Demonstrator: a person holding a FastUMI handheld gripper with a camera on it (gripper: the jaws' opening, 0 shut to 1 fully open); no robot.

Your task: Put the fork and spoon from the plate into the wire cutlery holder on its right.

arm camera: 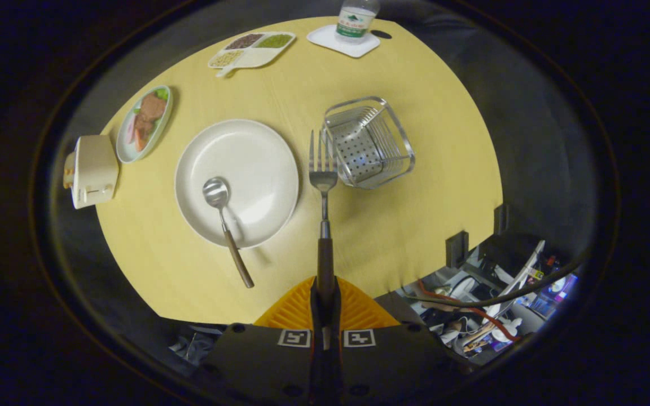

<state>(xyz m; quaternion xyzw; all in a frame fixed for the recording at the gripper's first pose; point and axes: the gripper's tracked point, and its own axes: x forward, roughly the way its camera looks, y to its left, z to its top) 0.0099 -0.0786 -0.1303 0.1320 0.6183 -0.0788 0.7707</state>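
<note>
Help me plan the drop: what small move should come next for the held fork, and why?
Probably carry the fork a little right and forward until it is over the wire cutlery holder. The gripper is shut on its handle, the tines sit just left of the holder's rim, and the spoon waits on the plate.

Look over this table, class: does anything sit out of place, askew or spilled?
Nothing is spilled or damaged. The spoon lies with its bowl on the plate and its handle sticking out over the rim onto the table. The gripper is shut on the fork, held out beside the wire cutlery holder, which stands upright.
</note>
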